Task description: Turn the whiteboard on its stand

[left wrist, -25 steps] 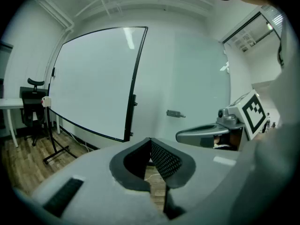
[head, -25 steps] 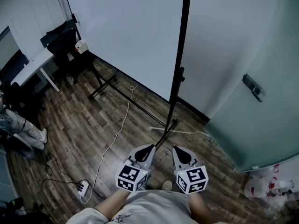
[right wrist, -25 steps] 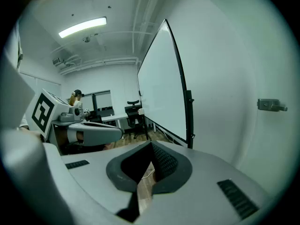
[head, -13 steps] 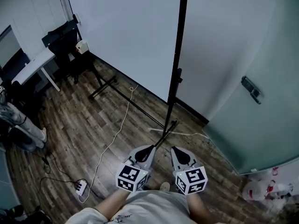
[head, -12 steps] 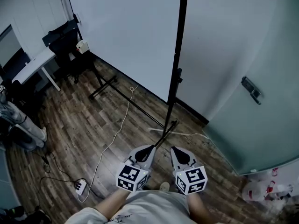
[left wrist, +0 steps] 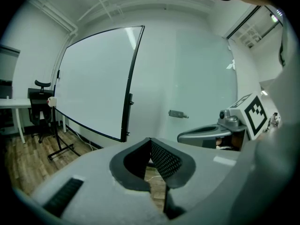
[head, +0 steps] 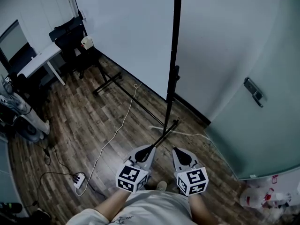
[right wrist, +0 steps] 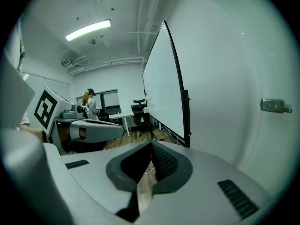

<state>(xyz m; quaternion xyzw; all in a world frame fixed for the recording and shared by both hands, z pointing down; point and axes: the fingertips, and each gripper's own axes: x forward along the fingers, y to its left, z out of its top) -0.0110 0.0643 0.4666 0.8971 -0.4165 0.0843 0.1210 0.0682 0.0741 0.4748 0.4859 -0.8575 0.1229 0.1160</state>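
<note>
The whiteboard [head: 126, 32] is a large white panel in a black frame and stands along the wall. Its near black upright [head: 174, 55] runs down to a foot on the wood floor [head: 165, 131]. Both grippers hang low in front of my body, well short of the board. The left gripper [head: 146, 150] and the right gripper [head: 179, 153] are shut with nothing in them. In the left gripper view the jaws [left wrist: 150, 140] meet, with the whiteboard [left wrist: 93, 78] ahead. The right gripper view shows shut jaws [right wrist: 151, 143] and the whiteboard [right wrist: 164, 93] edge-on.
A desk [head: 40, 60] and a black office chair [head: 70, 36] stand at the far left. A white cord [head: 117, 130] and a power strip [head: 77, 180] lie on the floor. A glass door with a handle [head: 255, 93] is at the right, and plastic bags [head: 267, 198] lie below it.
The head view has shifted slightly, so the board's upright sits a little further left. Both grippers stay shut in the same place near my body.
</note>
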